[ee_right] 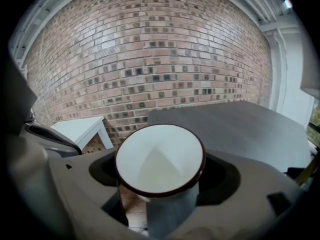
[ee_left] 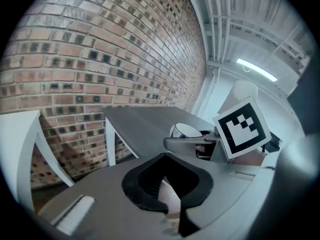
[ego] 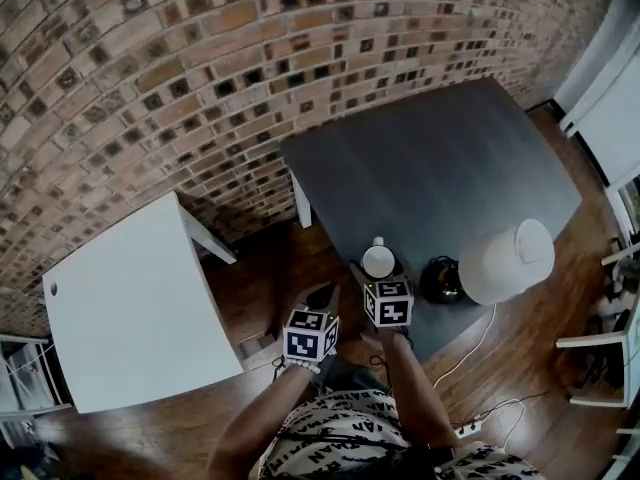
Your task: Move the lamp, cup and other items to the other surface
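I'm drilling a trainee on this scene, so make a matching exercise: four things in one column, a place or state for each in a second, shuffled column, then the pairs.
Things
1. cup
2. lamp
3. white table
4. left gripper

Places or states
A. has a white shade and stands on the grey table
B. left of the grey table, by the brick wall
C. nothing between its jaws
D. held between the jaws of the right gripper

Pairs: 1-D, 2-A, 3-B, 4-C
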